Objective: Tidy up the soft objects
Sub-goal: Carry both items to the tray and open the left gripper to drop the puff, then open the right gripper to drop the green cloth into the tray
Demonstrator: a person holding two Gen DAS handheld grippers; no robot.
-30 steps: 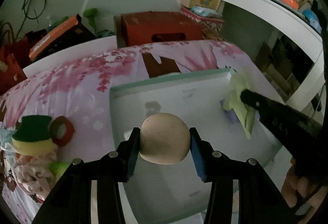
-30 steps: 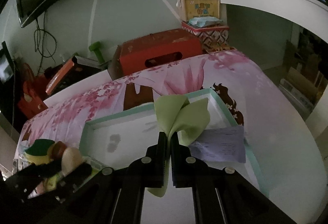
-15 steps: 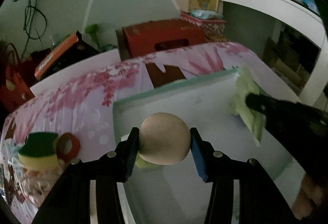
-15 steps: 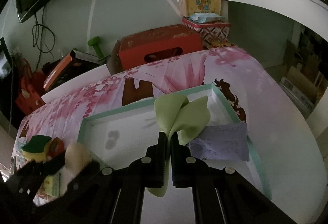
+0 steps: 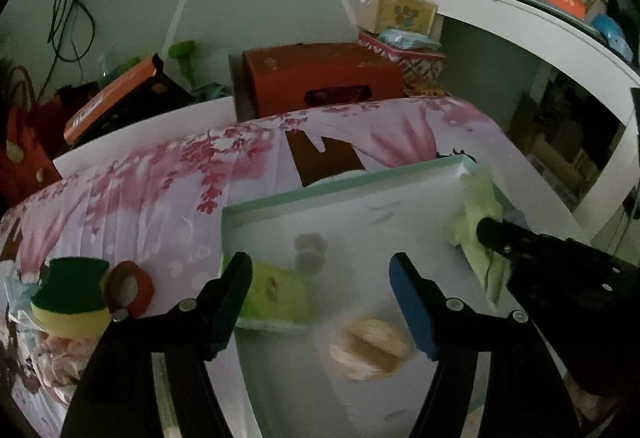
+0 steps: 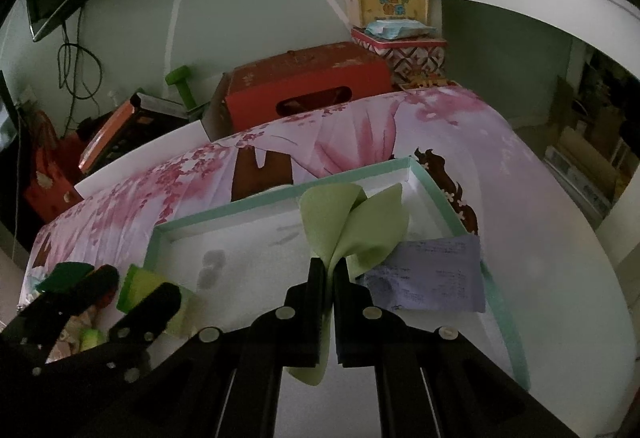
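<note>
- The left gripper (image 5: 320, 274) stands with its jaws wide apart; they have just been opening, and nothing is between them.
- The beige ball (image 5: 370, 349) shows blurred below and between the open fingers, clear of both pads, over the white floor of the box (image 5: 340, 181). Whether it is touching the floor cannot be told.
- The ball sits nearer the blue-padded finger than the black one.
- A green sponge (image 5: 276, 298) lies inside the box by its left wall, just past the tip of the black finger.
- The right gripper (image 6: 328, 272) is closed tight on a green cloth (image 6: 352, 226). The cloth fans out above the fingertips in two lobes, and a tail of it hangs out below the fingers.
- This cloth is held over the right part of the box, near its far right corner.
- A sheet of printed paper (image 6: 432, 274) lies in the box on the right side, just beside the cloth and partly under it.
- Outside the box, well to the left of its left wall, a green-and-yellow sponge (image 5: 70, 298) and a red ring (image 5: 130, 288) sit side by side on the pink flowered sheet (image 5: 140, 177).
- The box itself rests on this sheet; beyond the far edge of the sheet stands a red carton (image 5: 320, 77).
</note>
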